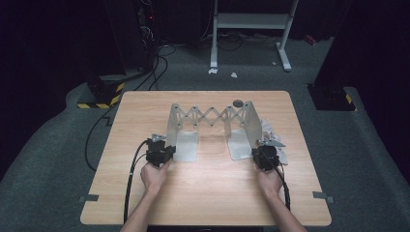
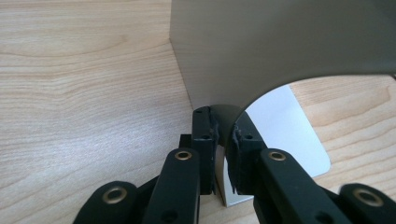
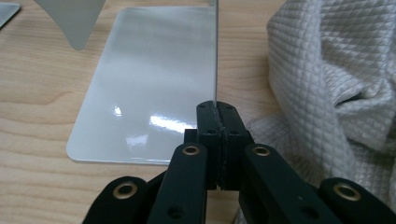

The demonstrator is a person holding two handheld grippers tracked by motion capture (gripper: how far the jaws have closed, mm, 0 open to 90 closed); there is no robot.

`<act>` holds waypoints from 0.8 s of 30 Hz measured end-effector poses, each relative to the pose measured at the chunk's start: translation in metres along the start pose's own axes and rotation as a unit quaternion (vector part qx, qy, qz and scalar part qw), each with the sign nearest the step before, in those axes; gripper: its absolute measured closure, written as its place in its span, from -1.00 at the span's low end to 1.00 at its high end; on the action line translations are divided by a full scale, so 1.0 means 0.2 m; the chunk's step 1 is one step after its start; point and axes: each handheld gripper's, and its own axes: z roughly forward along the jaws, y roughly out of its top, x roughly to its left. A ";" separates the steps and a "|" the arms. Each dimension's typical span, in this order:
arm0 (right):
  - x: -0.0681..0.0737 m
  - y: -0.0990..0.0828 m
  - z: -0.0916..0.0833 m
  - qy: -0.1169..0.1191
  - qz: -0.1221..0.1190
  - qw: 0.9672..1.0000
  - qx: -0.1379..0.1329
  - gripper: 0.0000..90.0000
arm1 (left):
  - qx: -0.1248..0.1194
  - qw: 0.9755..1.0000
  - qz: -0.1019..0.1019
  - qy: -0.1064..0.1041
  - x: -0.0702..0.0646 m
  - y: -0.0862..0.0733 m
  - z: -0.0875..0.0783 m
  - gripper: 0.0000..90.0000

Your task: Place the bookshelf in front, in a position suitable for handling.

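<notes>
A folding metal rack stands on the wooden table (image 1: 203,193), a scissor lattice (image 1: 210,116) joining its two upright end plates. My left gripper (image 1: 168,149) is shut on the left end plate (image 1: 173,126). In the left gripper view the gripper (image 2: 225,137) pinches that plate's (image 2: 261,42) curved lower edge above its flat foot (image 2: 289,126). My right gripper (image 1: 259,149) is shut on the right end plate (image 1: 252,125). Seen edge-on in the right gripper view, the thin right end plate (image 3: 217,56) sits between the jaws of the right gripper (image 3: 218,108), its shiny foot (image 3: 149,84) to the left.
A crumpled white quilted cloth (image 1: 271,135) lies just right of the rack, close beside the right gripper (image 3: 327,70). A small round dark object (image 1: 237,102) sits behind the rack. The table's near half is bare wood; cables trail from both grippers.
</notes>
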 end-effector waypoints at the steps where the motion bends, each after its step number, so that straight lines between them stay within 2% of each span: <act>1: -0.01 0.01 0.01 -0.005 0.000 1.000 -0.001 1.00 | 0.003 1.000 0.004 0.000 -0.01 0.00 0.00 0.83; 10: -0.04 0.00 0.00 -0.012 -0.002 1.000 -0.003 0.97 | 0.000 1.000 0.005 -0.004 -0.03 -0.01 0.00 0.82; 11: -0.05 0.00 -0.01 0.011 -0.005 1.000 -0.006 0.72 | 0.001 1.000 0.007 -0.005 -0.03 -0.01 0.00 0.82; 12: -0.05 -0.01 -0.02 0.019 -0.011 1.000 -0.010 0.62 | 0.001 1.000 0.009 -0.005 -0.03 -0.01 0.00 0.82; 17: -0.06 -0.04 -0.11 0.051 -0.034 0.998 -0.028 0.37 | 0.001 1.000 0.009 -0.005 -0.02 -0.01 0.00 0.82; 20: -0.08 -0.06 -0.16 0.054 -0.041 0.997 -0.042 0.33 | -0.001 1.000 0.001 -0.006 0.00 -0.01 -0.01 0.83; 21: -0.11 -0.07 -0.21 0.052 -0.043 0.996 -0.054 0.29 | -0.001 1.000 -0.002 -0.005 0.02 -0.01 -0.01 0.84; 23: -0.14 -0.07 -0.23 0.035 -0.045 0.997 -0.060 0.19 | -0.002 1.000 -0.004 -0.005 0.02 -0.01 -0.01 0.84; 24: -0.14 -0.07 -0.23 0.035 -0.045 0.997 -0.060 0.19 | -0.002 1.000 -0.004 -0.005 0.02 -0.01 -0.01 0.85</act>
